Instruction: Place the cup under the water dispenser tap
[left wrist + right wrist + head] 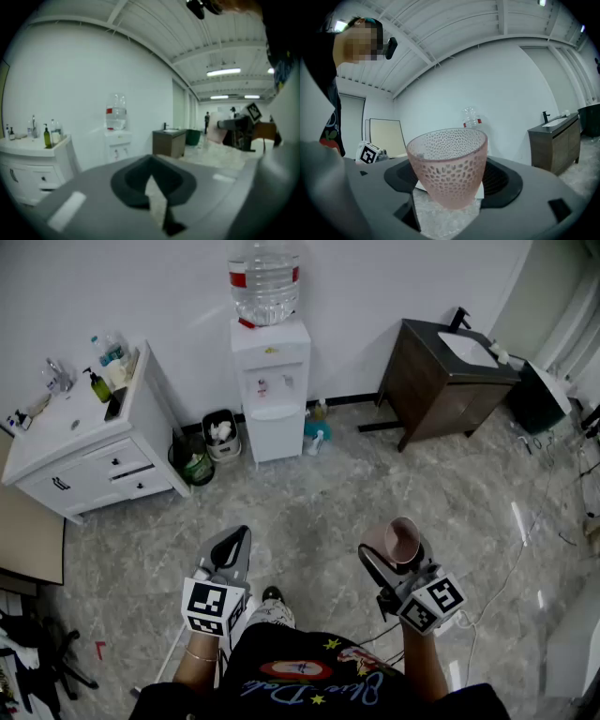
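Two claws out front: right claw (394, 555) grips the pink cup (405, 538) at 5 o'clock, left claw (236, 542) pinched closed, empty. Water dispenser (270, 390) sits well off at 12.

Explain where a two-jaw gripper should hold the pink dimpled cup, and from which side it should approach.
Grip the pink cup by its side wall, level from the side, as the right gripper does now. It stands upright, mouth up, and tapers downward, so it should wedge rather than slip.
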